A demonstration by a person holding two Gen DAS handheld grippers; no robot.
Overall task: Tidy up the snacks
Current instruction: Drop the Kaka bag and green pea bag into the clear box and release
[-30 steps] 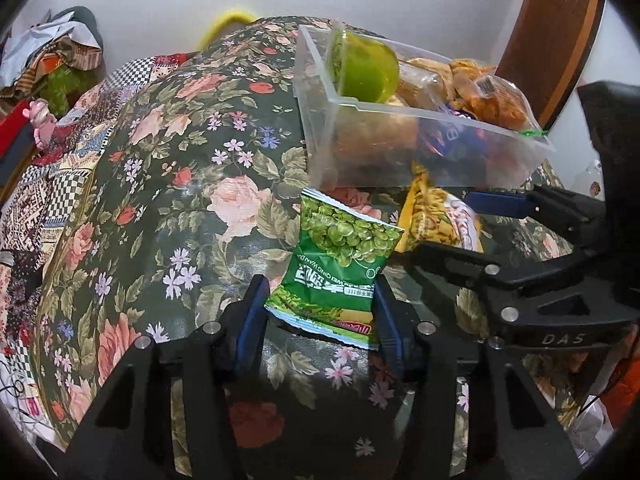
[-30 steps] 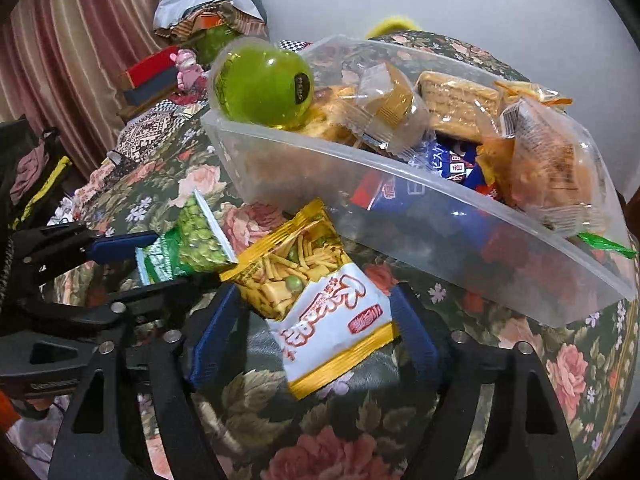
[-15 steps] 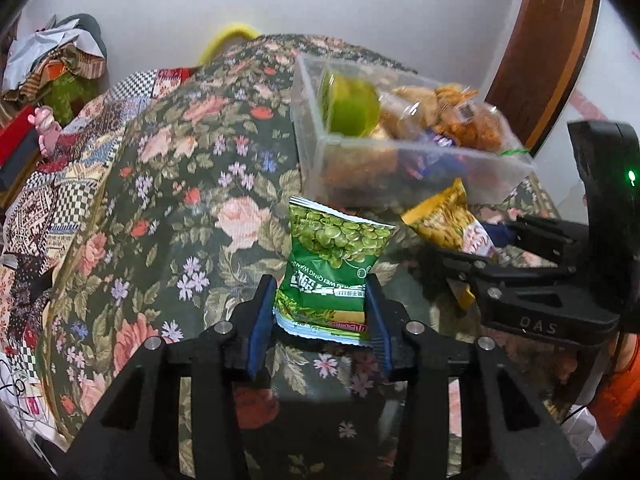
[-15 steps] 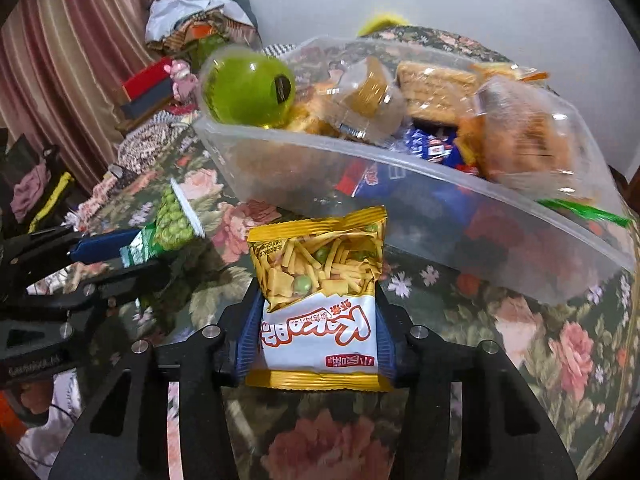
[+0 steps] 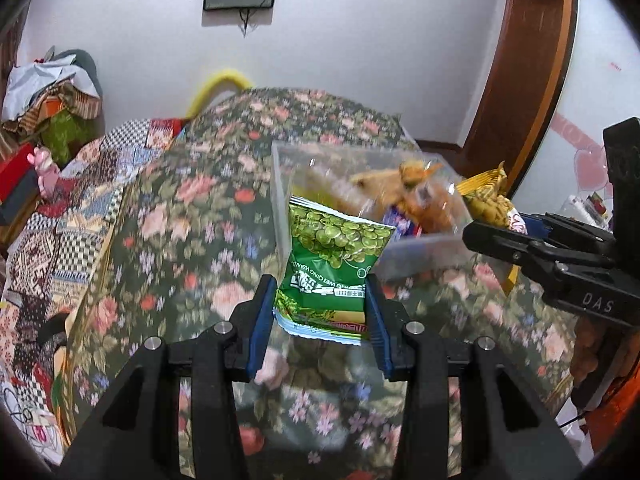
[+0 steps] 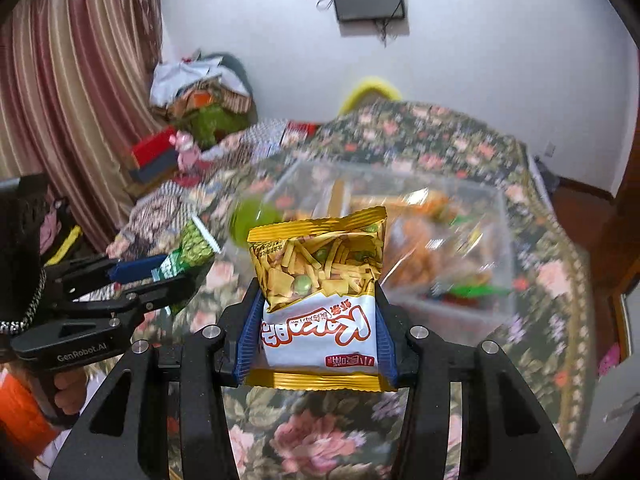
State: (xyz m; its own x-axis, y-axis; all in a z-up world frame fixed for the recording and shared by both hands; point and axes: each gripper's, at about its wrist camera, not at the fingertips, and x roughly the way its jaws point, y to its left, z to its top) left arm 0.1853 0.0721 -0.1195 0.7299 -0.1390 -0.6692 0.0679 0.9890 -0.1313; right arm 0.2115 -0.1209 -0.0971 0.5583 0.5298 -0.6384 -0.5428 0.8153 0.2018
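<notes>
My left gripper (image 5: 322,308) is shut on a green pea snack bag (image 5: 334,264) and holds it up above the floral cloth. My right gripper (image 6: 316,340) is shut on a yellow and white snack bag (image 6: 320,292), also lifted. A clear plastic bin (image 6: 400,304) full of snacks sits on the table just beyond both bags; it also shows in the left wrist view (image 5: 420,252). A green ball (image 6: 250,220) lies in the bin's left end. Each gripper shows in the other's view: the right gripper (image 5: 520,236) and the left gripper (image 6: 160,270).
The table carries a dark floral cloth (image 5: 192,240). A patchwork-covered surface with clutter and a pink toy (image 5: 44,168) lies to the left. A curtain (image 6: 72,100) hangs at the left, a wooden door frame (image 5: 520,80) at the right, and a white wall stands behind.
Both grippers have lifted with their bags and pulled back from the bin. The view now tilts up toward the wall, and the bin looks smaller and farther away.
</notes>
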